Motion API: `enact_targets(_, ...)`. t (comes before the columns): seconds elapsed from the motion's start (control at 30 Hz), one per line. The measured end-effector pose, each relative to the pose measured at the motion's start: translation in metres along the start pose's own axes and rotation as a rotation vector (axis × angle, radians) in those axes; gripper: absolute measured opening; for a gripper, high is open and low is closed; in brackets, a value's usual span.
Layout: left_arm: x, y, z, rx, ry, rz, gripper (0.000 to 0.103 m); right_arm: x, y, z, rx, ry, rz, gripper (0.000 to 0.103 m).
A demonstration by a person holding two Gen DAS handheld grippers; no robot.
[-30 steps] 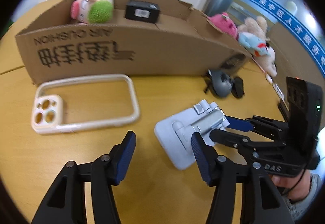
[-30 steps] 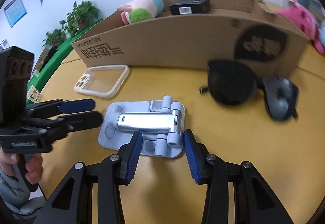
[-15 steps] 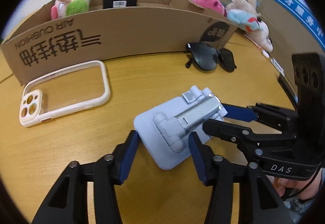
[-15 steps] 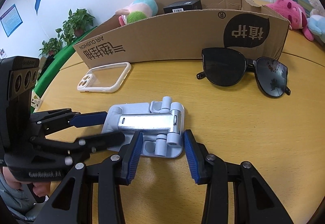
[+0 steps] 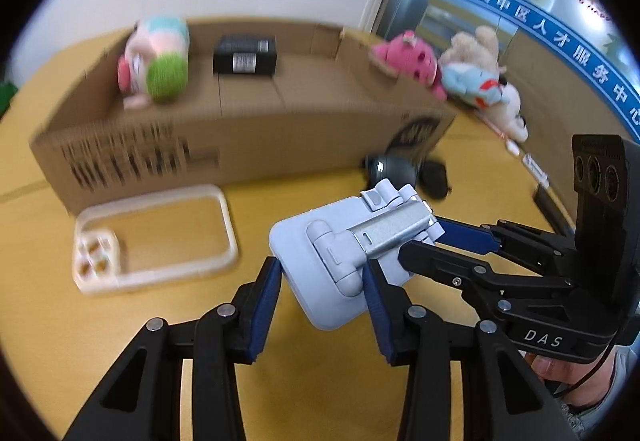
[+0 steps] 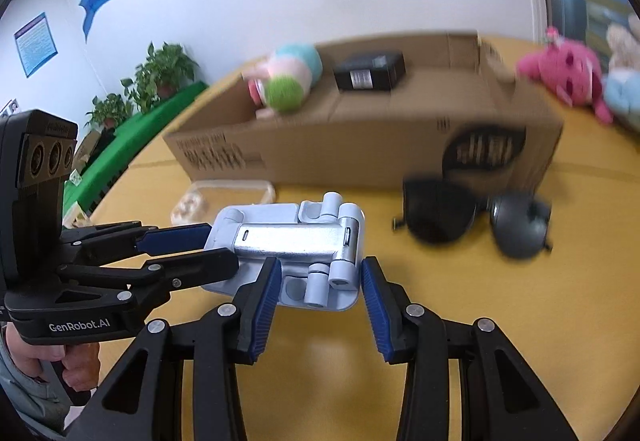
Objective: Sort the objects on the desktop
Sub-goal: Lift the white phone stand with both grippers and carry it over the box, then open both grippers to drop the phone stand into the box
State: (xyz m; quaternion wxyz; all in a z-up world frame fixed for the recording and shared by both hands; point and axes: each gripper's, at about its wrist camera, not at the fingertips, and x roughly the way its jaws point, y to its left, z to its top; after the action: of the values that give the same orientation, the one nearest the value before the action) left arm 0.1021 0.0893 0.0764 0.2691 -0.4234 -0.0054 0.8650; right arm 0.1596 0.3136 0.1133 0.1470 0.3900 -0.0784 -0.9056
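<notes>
A light blue folding phone stand with a silver arm hangs a little above the yellow table, held from two sides. My left gripper has its jaws closing on the stand's base end, and both blue pads touch its edges. At the hinge end my right gripper is shut on the stand, one pad on each side. A white phone case lies flat to the left. Black sunglasses lie to the right, in front of the box.
A long open cardboard box stands behind, holding a pastel plush and a small black box. Pink and pale plush toys sit past its right end. A person's hand holds each gripper handle.
The left jaws have narrowed from wide apart beside the stand to touching its edges. Both grippers have risen with the stand, so the inside of the box shows more.
</notes>
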Motion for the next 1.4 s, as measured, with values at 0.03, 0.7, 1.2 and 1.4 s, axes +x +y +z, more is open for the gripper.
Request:
enact_targets(0.03, -0.005, 0.001, 0.007, 0.008, -0.019, 0.001, 0.041, -0.004, 0.002, 0.009, -0.007, -0.023, -0.001, 0.040)
enact_targets(0.7, -0.023, 0.073, 0.132, 0.042, -0.196, 0.124, 0.041, 0.073, 0.027, 0.156, -0.039, -0.089, 0.066, 0.041)
enact_targets(1.2, 0.054, 0.165, 0.130, -0.083, 0.064, 0.168, 0.041, 0.209, 0.023, 0.154, 0.128, 0.219, 0.140, 0.041)
enact_targets(1.4, 0.079, 0.162, 0.124, -0.057, 0.164, 0.217, 0.026, 0.223, 0.021, 0.153, 0.150, 0.283, 0.180, 0.039)
